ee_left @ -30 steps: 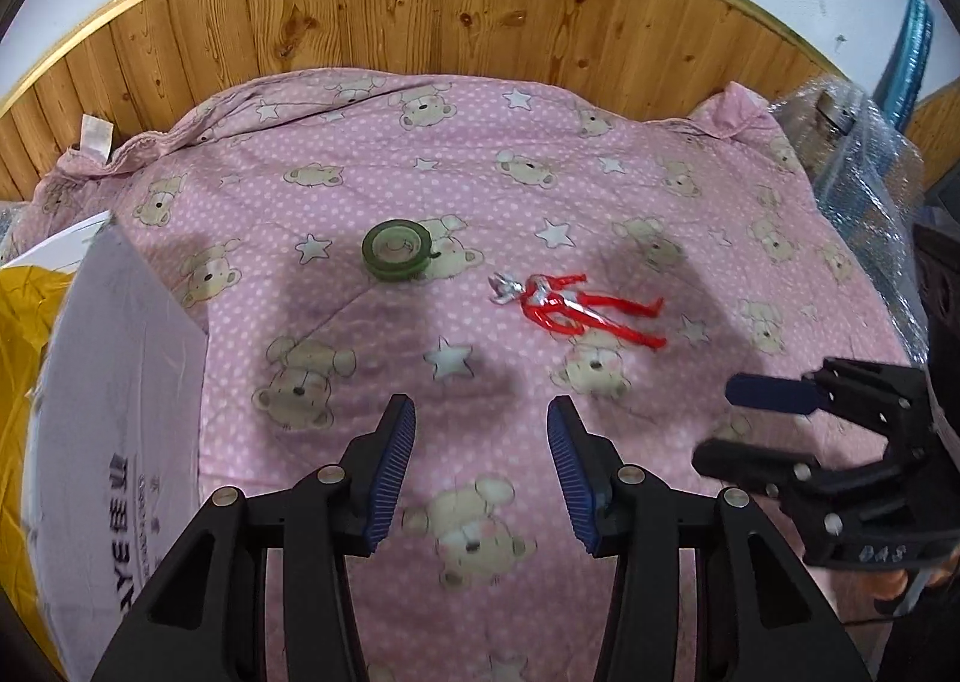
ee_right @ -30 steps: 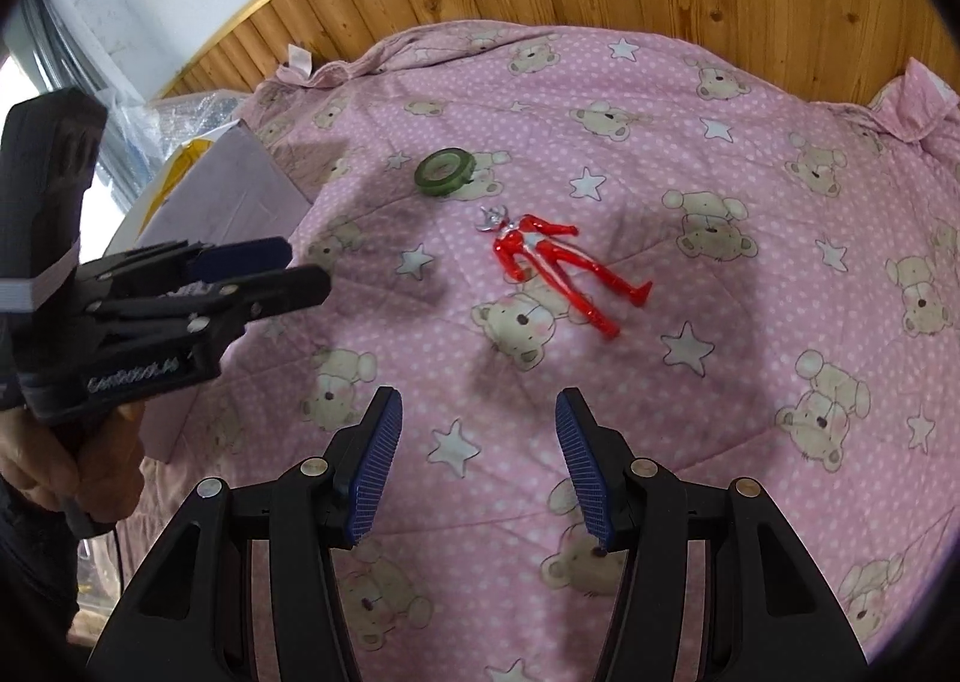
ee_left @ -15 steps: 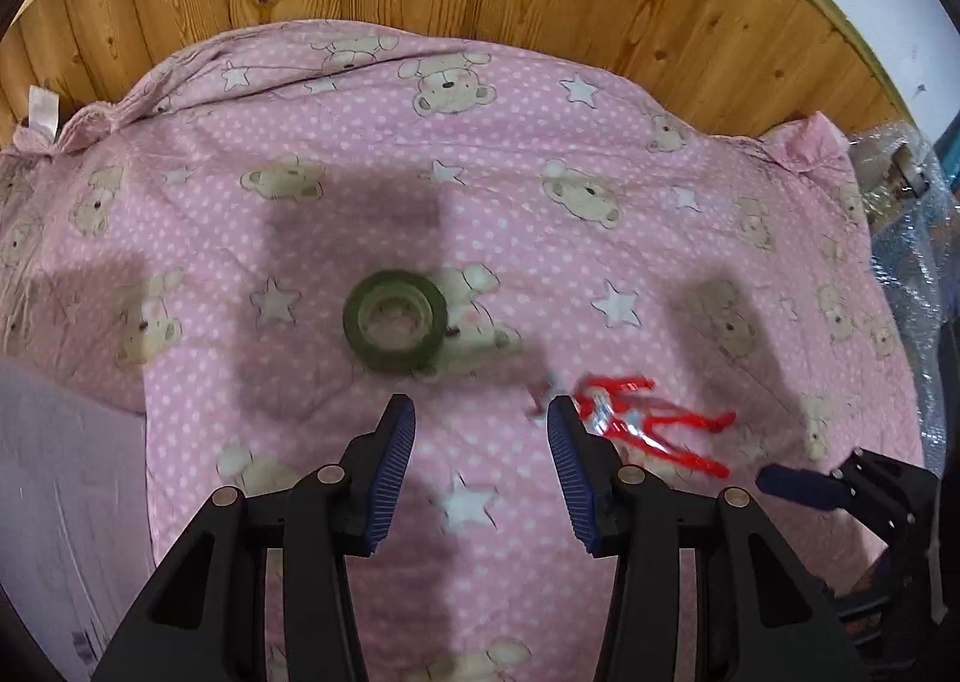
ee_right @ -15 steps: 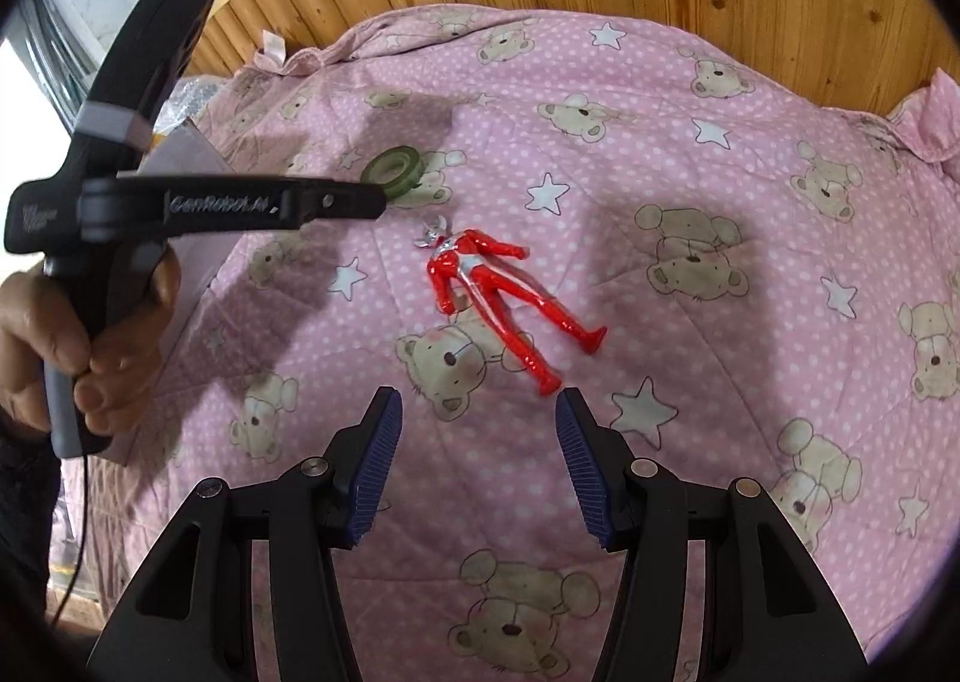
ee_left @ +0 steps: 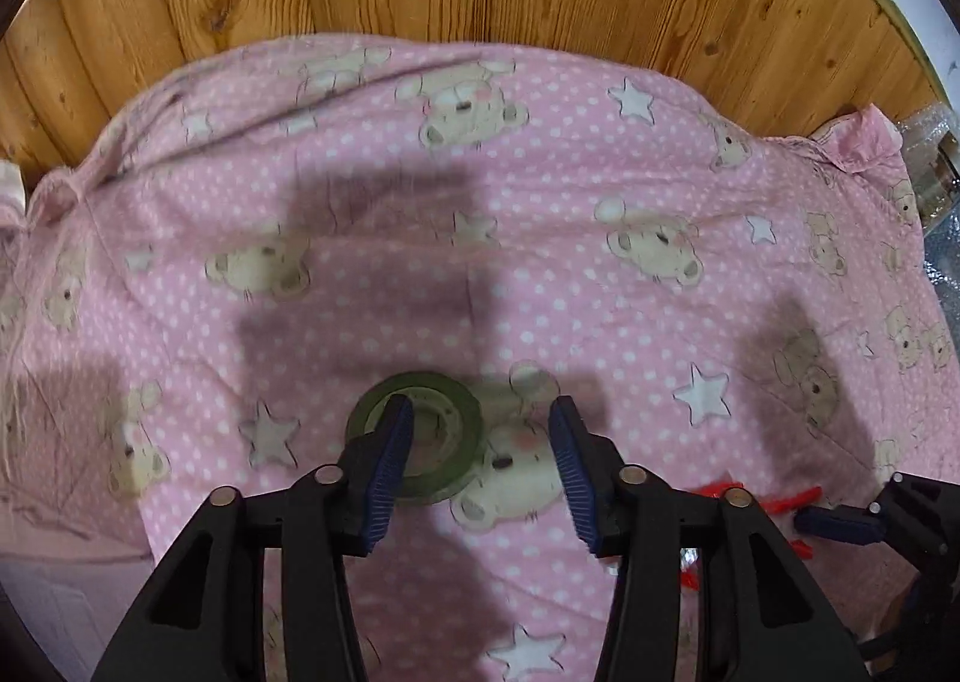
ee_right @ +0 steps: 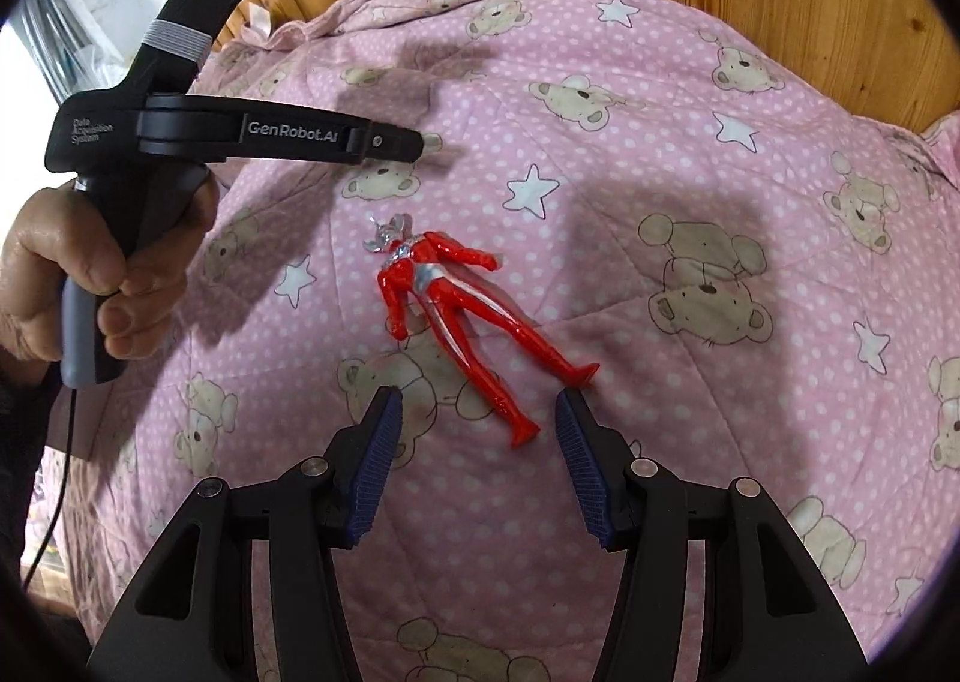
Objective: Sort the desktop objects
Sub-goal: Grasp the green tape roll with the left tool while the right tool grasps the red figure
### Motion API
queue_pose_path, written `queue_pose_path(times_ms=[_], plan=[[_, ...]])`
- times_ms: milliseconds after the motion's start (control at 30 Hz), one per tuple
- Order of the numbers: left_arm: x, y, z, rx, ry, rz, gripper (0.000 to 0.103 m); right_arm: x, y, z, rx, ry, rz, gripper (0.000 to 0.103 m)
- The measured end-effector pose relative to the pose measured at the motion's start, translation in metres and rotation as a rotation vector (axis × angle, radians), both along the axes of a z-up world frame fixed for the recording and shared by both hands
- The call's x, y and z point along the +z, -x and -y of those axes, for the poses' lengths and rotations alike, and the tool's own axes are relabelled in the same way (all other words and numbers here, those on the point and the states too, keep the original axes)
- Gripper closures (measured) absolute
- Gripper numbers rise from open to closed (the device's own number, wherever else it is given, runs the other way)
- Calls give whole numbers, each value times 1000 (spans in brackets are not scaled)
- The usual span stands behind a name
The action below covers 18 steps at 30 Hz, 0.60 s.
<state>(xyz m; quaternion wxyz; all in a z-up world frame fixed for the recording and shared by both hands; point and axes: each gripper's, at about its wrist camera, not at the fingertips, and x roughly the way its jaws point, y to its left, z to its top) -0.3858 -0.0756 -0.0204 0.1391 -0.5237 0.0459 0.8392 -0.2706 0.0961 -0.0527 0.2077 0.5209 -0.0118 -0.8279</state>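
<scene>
jaws of the left gripper (ee_left: 480,442) gape, left pad over the green tape roll (ee_left: 447,442) on the pink quilt (ee_left: 540,172); clamping off-centre could skid it away. right view: right gripper (ee_right: 474,445) jaws released, straddling the red figure (ee_right: 456,316)'s feet; thin legs may slip free.
</scene>
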Motion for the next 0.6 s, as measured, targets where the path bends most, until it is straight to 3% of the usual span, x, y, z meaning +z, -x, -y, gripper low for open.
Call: queue_pose_path(times_ms=[33,133,200,300,500,600], plan=[[0,1,-1,-7,-13,1,45,1,1,1,4,0,-1,47],[0,-2,-3,-24,-13,8,45,1,2,3,8,-12,-10,50],[-4,-4,-4,-25,23,21,67,3,1,6,4,-63,-33,77],[-6,-4,0,-18,42,5,82,4,2,6,3,-79,-49,91],[5,-13,-5,-29,88,-70,87,8,-3,5,5,-47,-62,95],[11,-20,-4,-28,72,-73,87,10,-7,7,5,-38,-58,95]])
